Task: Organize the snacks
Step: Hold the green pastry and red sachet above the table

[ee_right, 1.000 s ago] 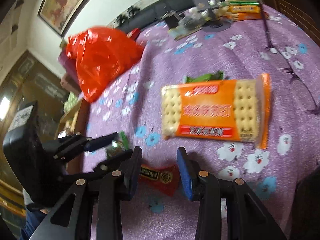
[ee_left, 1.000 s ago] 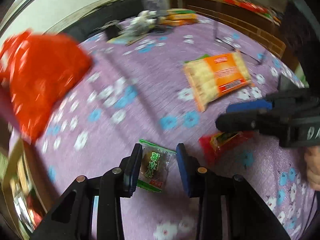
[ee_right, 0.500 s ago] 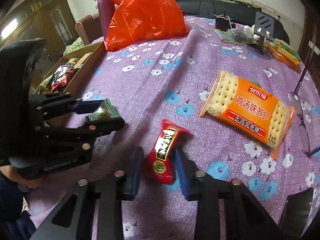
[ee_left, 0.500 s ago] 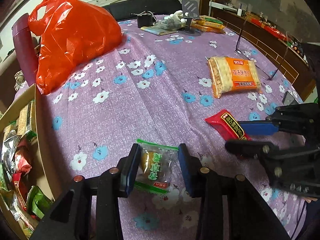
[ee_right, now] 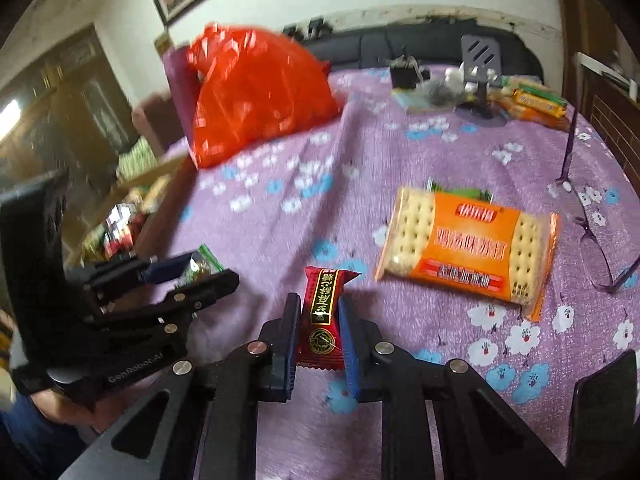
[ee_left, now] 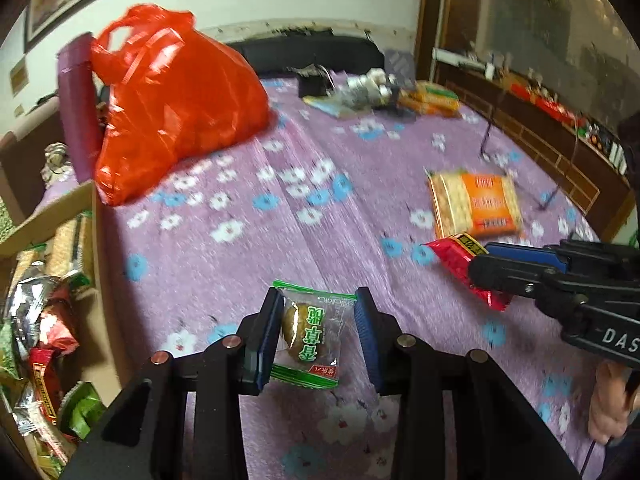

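While each gripper carries its own snack above the purple flowered tablecloth [ee_left: 304,216], the left gripper [ee_left: 318,330] has its jaws narrowly apart and pressed on the two sides of a clear, green-edged snack packet [ee_left: 310,338] with a brown round sweet inside, which fills the gap between the blue pads. The right gripper [ee_right: 319,330] has its jaws drawn in as far as they go on a slim red snack packet [ee_right: 323,318], which stands upright between the pads with its top sticking out beyond the fingertips. In the left wrist view the right gripper [ee_left: 516,270] comes in from the right of the left jaws, its red packet poking out ahead of it; in the right wrist view the left gripper [ee_right: 192,276] sits to the left of the right jaws with its green packet showing at the tips.

Ahead and to the right of both pairs of jaws an orange cracker packet [ee_right: 466,250] lies flat on the cloth. Farther ahead and to the left sits a bulging red plastic bag [ee_left: 168,104]. To the left of the left jaws, off the cloth's edge, an open cardboard box [ee_left: 60,216] holds a jumble of wrapped snacks. Eyeglasses [ee_right: 592,236] lie to the far right of the right jaws, and a dark phone [ee_right: 604,404] lies close on their right.
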Available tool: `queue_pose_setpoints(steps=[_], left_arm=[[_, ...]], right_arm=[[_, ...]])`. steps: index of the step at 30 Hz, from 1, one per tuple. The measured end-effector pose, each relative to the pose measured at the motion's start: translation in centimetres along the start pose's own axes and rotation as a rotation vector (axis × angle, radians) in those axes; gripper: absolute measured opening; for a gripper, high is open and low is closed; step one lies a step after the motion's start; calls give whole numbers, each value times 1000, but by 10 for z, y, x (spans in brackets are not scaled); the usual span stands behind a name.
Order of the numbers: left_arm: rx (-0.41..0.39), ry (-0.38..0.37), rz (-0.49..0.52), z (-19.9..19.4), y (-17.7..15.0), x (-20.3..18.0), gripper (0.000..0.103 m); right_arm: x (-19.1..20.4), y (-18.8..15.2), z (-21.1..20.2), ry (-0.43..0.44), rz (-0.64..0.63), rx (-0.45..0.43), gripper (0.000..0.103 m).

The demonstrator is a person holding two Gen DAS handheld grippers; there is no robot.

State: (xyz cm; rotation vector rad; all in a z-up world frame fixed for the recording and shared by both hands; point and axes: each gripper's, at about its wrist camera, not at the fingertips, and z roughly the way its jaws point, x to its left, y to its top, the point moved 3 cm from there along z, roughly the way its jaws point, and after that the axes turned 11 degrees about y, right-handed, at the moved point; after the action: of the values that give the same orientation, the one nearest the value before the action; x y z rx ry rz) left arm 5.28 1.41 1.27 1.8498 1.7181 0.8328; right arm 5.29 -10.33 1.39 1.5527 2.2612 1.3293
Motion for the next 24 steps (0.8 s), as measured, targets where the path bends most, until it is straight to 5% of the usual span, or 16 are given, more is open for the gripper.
queue_pose_setpoints(steps=[12, 24], left_arm=[[-144, 151, -17, -21, 9, 13, 36], [-185, 166, -13, -30, 11, 16, 36]], right_arm=[[24, 3, -12, 58, -35, -119, 21], [24, 4, -16, 57, -38, -158, 21]])
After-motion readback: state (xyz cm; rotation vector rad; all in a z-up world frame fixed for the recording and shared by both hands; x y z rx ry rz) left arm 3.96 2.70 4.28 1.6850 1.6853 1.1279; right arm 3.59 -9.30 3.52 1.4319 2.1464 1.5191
